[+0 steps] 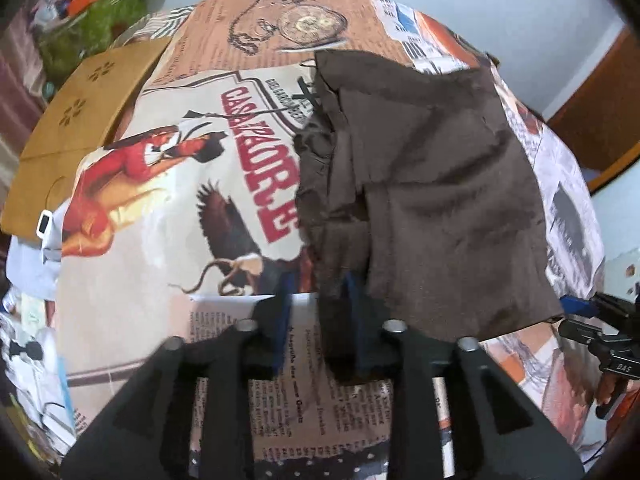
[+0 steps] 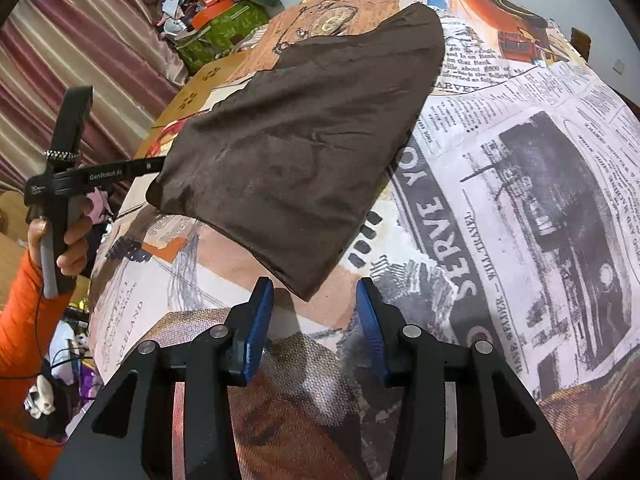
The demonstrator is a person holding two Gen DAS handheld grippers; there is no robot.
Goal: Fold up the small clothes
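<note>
brown cloth, partly folded, lay on the table, which was covered in a printed newspaper-collage sheet. beyond the table's far-left edge sat a tan cardboard box and a green box heaped with clutter, with striped curtains behind. in the right wrist view the left gripper reached in from the left, its tip hidden behind the cloth's left edge, a hand in an orange sleeve on its handle. in the left wrist view its jaws stood partly open, with the cloth's near-left corner draped over the right finger; whether they pinched it could not be told. the right gripper stood partly open and empty, jaws either side of the cloth's near corner, not touching.
</note>
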